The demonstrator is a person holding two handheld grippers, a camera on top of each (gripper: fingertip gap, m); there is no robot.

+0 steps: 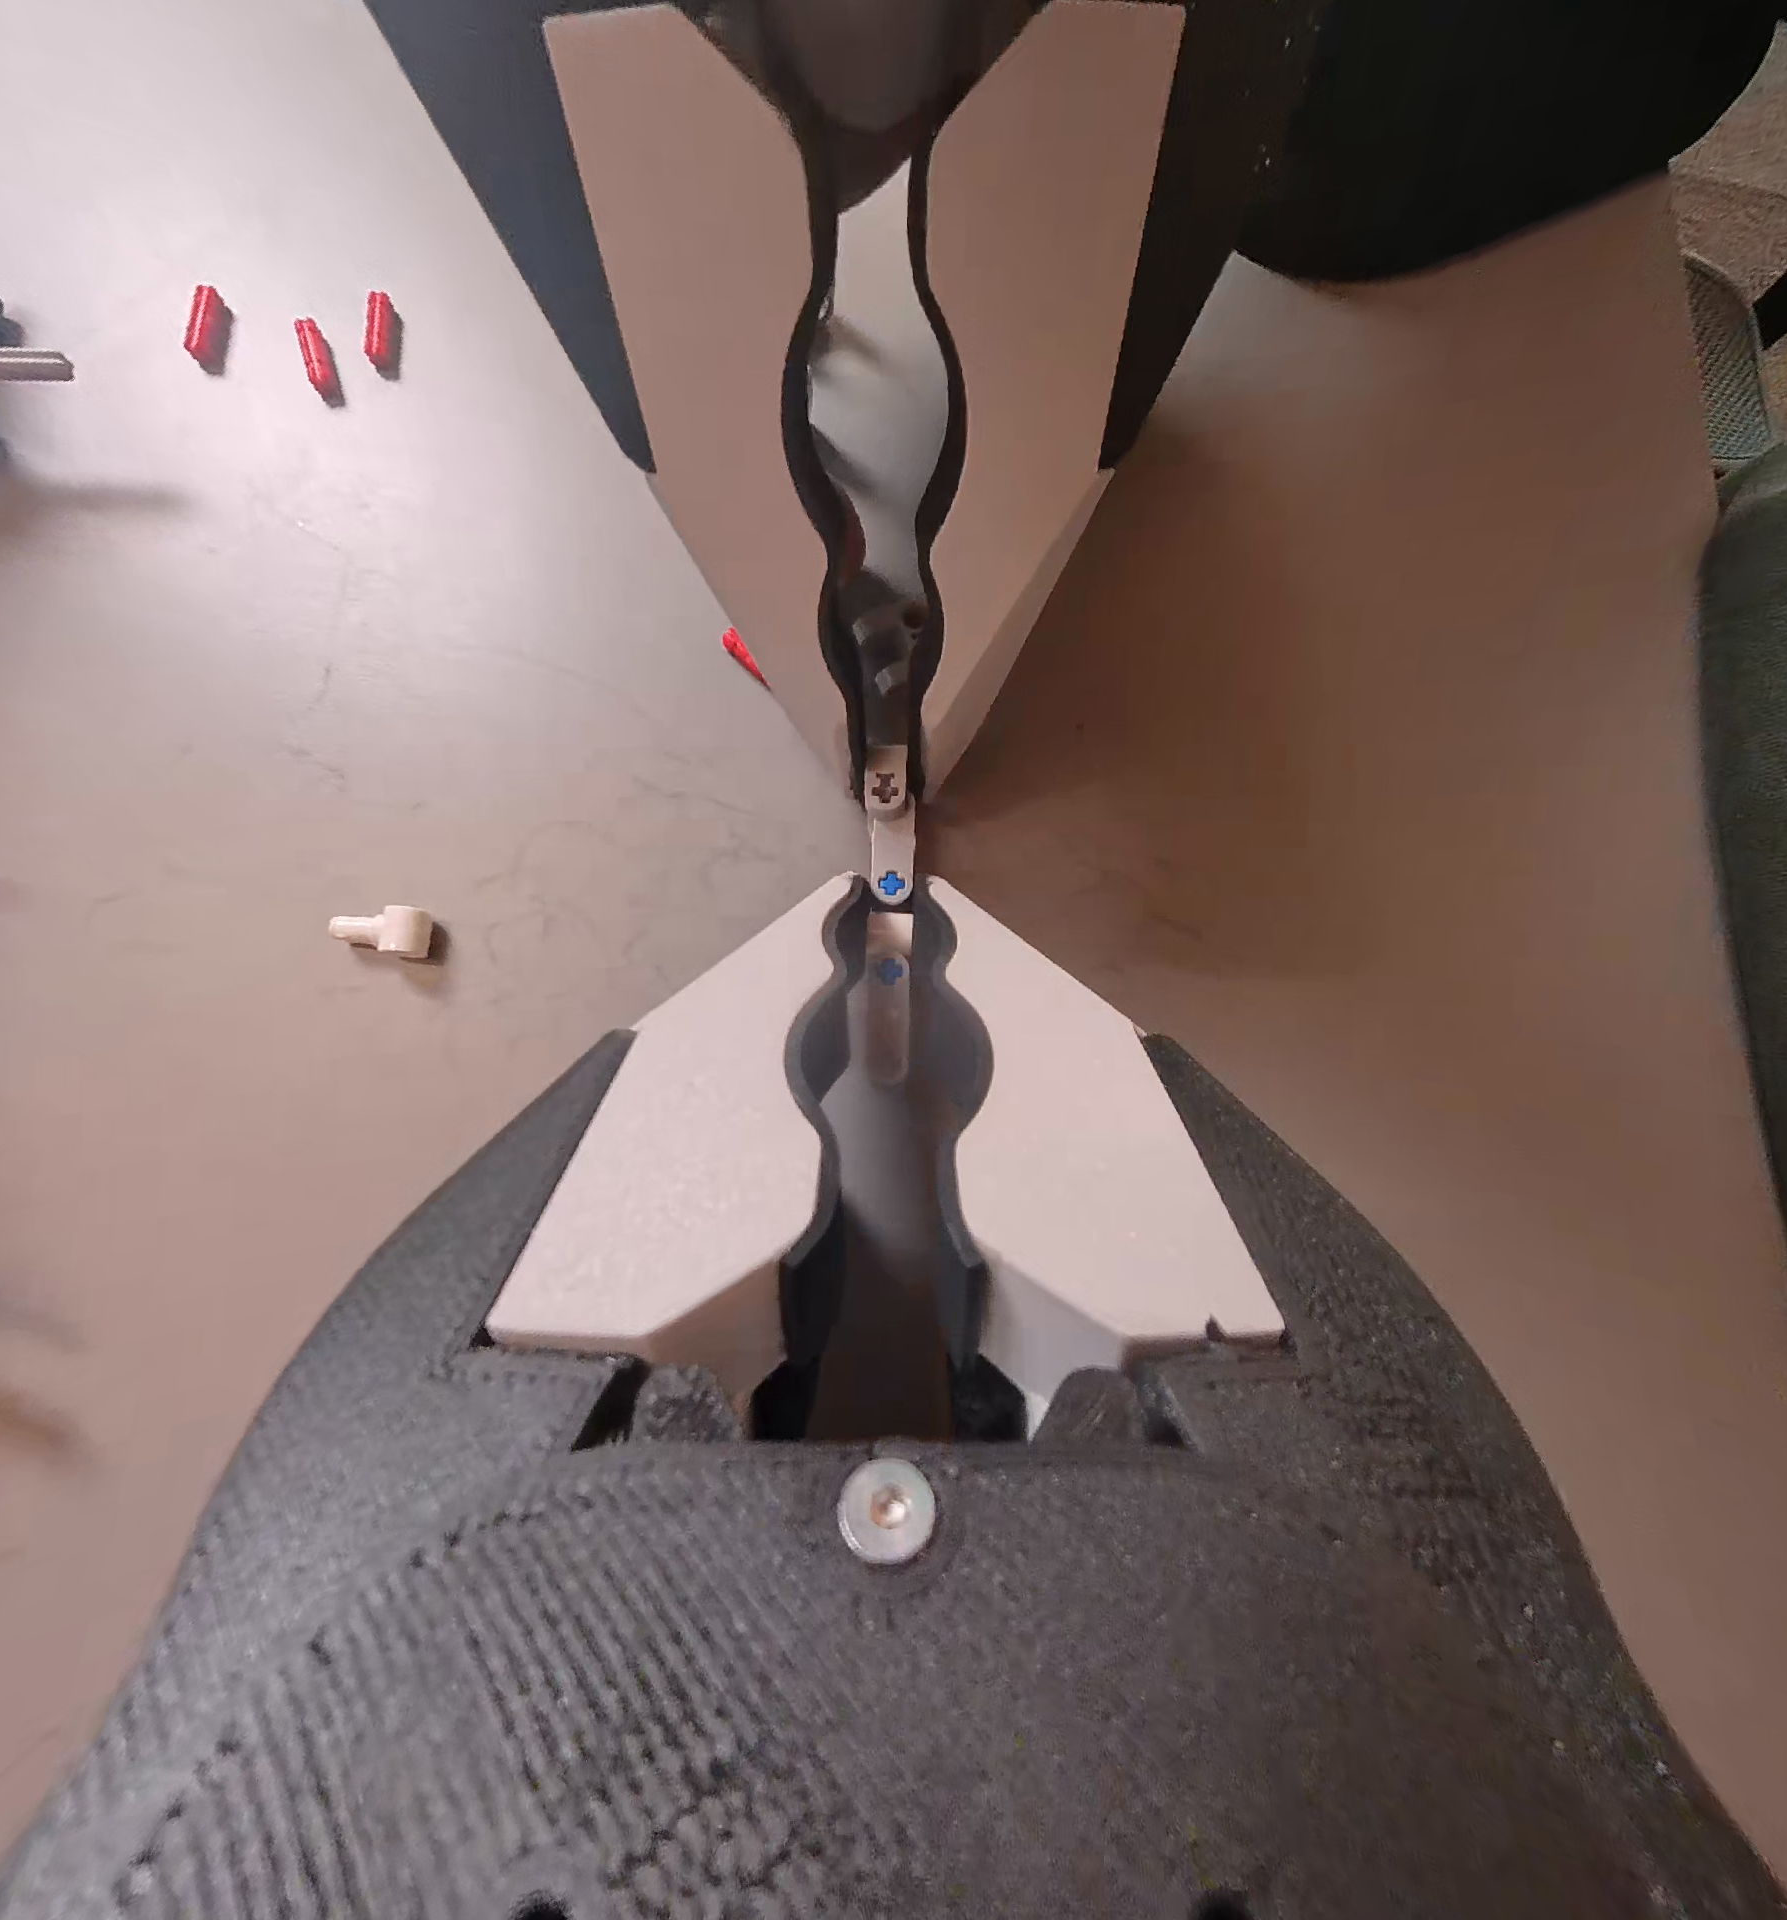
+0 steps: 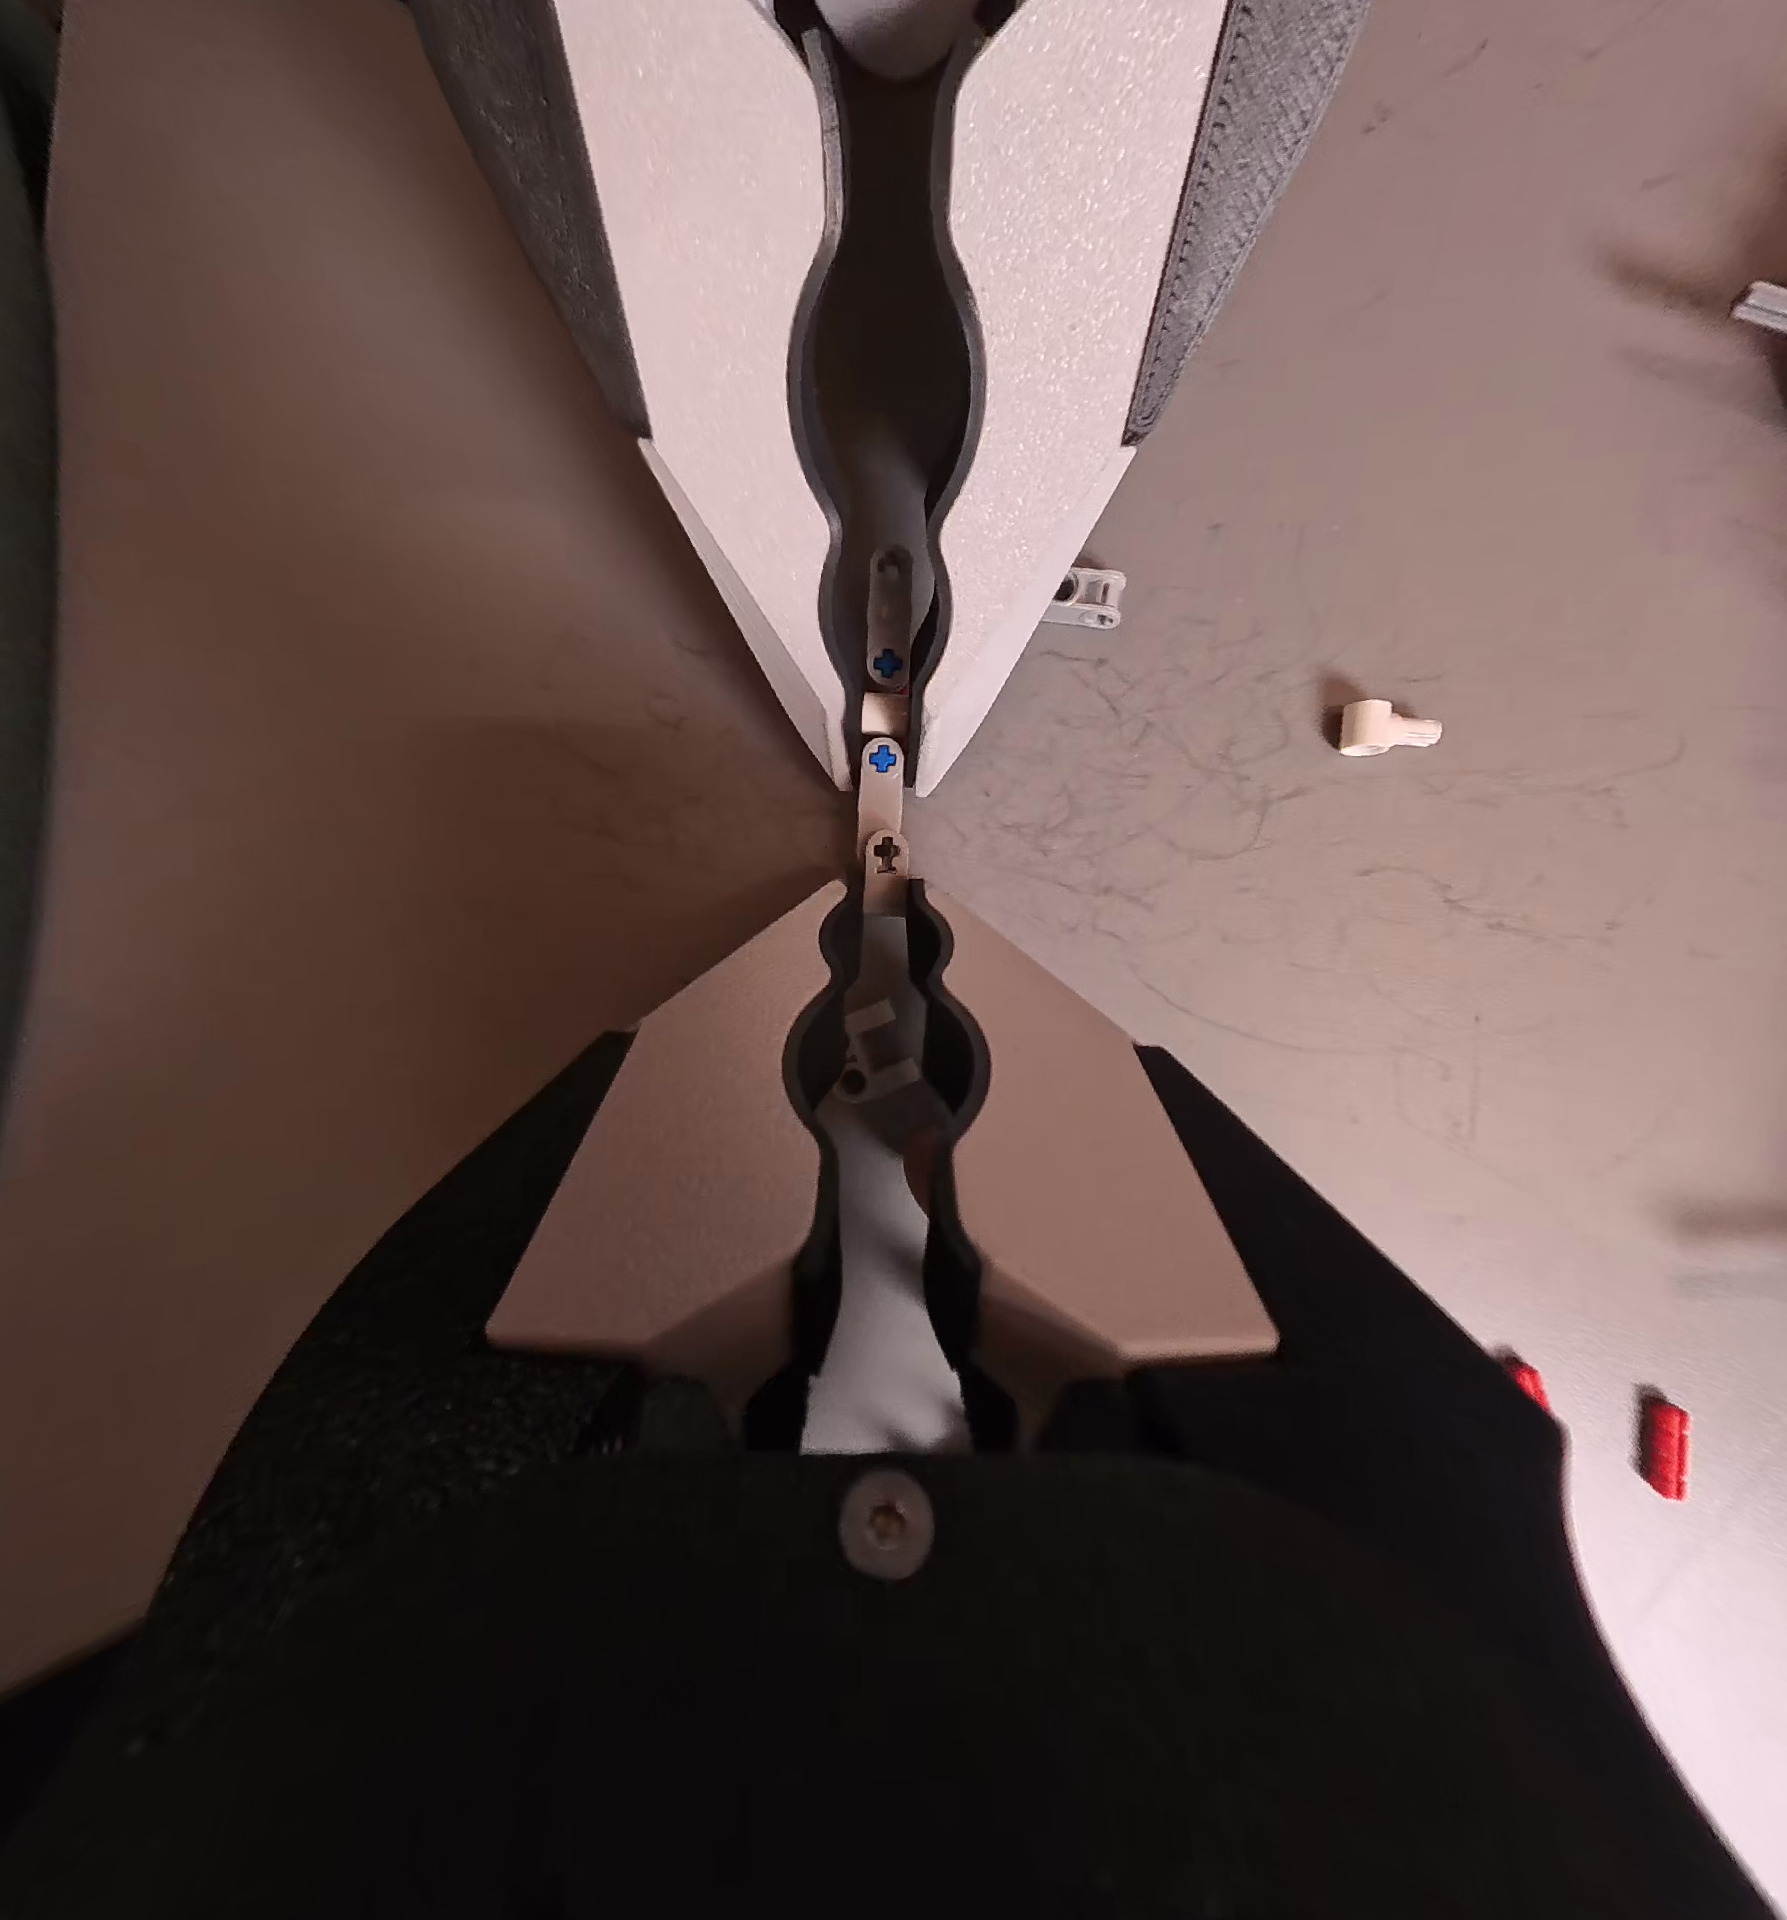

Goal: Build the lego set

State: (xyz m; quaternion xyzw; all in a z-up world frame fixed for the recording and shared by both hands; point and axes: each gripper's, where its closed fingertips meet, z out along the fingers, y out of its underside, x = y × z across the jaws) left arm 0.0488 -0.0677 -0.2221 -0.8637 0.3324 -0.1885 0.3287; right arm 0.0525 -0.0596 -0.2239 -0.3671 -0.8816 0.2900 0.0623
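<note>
A small grey link (image 1: 891,842) with a blue axle hangs at frame centre above the worktop (image 1: 349,675), pinched from both ends by the left gripper (image 1: 891,883) and right gripper (image 2: 884,883), both jaws clenched on it. A twist between the tool tips could pop the link free among red pieces (image 1: 208,327) at upper left.

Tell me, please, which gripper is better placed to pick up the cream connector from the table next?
Left, probably. The connector lies beside the tips of the left gripper, but beyond those of the right gripper. Both are shut on the beam, so left must let go first.
</note>
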